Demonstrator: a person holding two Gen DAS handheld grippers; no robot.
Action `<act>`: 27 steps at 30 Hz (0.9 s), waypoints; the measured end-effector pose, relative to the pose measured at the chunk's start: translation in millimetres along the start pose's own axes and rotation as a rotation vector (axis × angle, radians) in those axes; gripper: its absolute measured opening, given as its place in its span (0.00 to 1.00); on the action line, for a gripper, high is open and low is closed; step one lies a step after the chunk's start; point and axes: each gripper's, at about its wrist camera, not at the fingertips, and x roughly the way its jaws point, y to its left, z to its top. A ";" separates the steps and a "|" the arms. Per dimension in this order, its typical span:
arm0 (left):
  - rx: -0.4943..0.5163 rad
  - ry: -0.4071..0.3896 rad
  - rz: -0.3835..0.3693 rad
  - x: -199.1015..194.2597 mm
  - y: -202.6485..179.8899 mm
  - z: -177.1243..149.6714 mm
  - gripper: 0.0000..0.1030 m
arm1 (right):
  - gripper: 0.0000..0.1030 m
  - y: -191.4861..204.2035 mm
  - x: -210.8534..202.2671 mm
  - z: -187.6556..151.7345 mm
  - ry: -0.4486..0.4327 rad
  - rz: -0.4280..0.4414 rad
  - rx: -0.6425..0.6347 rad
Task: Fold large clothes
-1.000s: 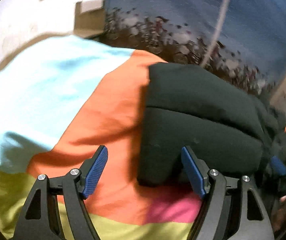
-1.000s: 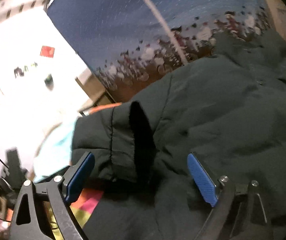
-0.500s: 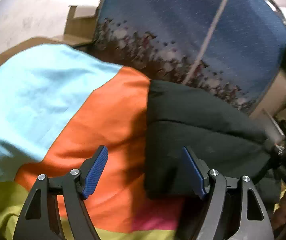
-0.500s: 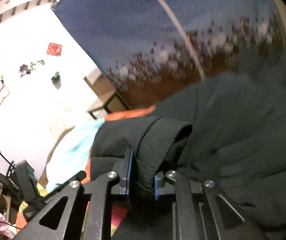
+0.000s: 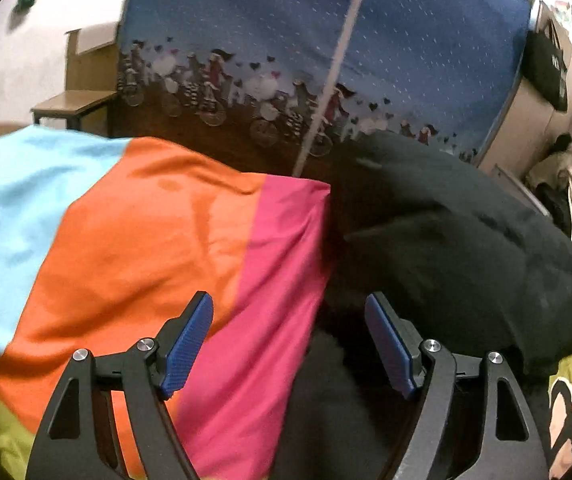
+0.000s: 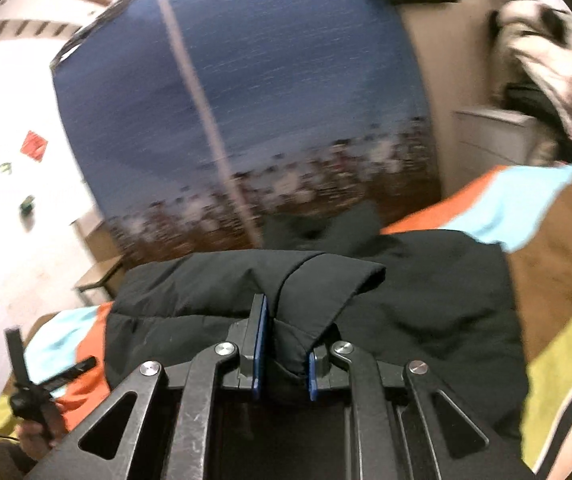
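Note:
A black padded jacket (image 5: pixel 466 248) lies on a bed sheet (image 5: pixel 145 240) striped light blue, orange, pink and yellow-green. My left gripper (image 5: pixel 288 304) hovers over the jacket's left edge where it meets the pink stripe; its jaws are opening, and the pads press on nothing. In the right wrist view my right gripper (image 6: pixel 283 332) is shut on a folded part of the jacket, which looks like a sleeve (image 6: pixel 326 280), and holds it lifted above the jacket's body (image 6: pixel 426 280).
A blue curtain (image 5: pixel 286 40) with a bicycle print and a pale pole hangs behind the bed. A small wooden table (image 5: pixel 73 104) stands at the back left. A cabinet (image 5: pixel 526 120) and piled clothes (image 6: pixel 546 60) are at the right.
My right gripper closed on the jacket's fold and carried it up and across the jacket. The left gripper drew away; the jacket's corner no longer sits between its fingers.

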 end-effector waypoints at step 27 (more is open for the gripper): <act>0.210 0.034 -0.043 96.9 -105.7 -12.2 0.85 | 0.78 -57.4 17.7 -29.6 -0.057 -0.283 -0.200</act>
